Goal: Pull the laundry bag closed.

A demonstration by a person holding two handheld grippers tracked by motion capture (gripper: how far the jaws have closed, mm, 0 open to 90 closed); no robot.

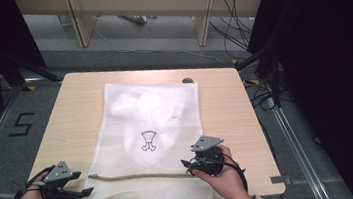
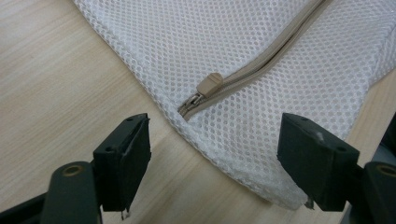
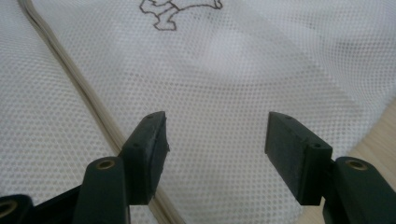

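Observation:
A white mesh laundry bag (image 1: pixel 153 132) lies flat on the wooden table (image 1: pixel 75 111), with white fabric and a small drawn figure (image 1: pixel 149 141) showing through it. A beige zipper (image 1: pixel 138 176) runs across its near end. The zipper pull (image 2: pixel 208 84) sits at the bag's left end, a little ahead of my left gripper (image 2: pixel 212 163), which is open over the bag's corner. My left gripper (image 1: pixel 81 188) rests at the table's near left. My right gripper (image 3: pixel 217 154) is open above the mesh (image 3: pixel 243 79), beside the zipper (image 3: pixel 79 88). It hovers at the bag's near right corner (image 1: pixel 199 162).
A small dark object (image 1: pixel 187 80) lies on the table past the bag's far right corner. Black stands (image 1: pixel 5 73) and cables (image 1: pixel 264 89) surround the table on the grey floor. A wooden bench (image 1: pixel 144 7) stands behind.

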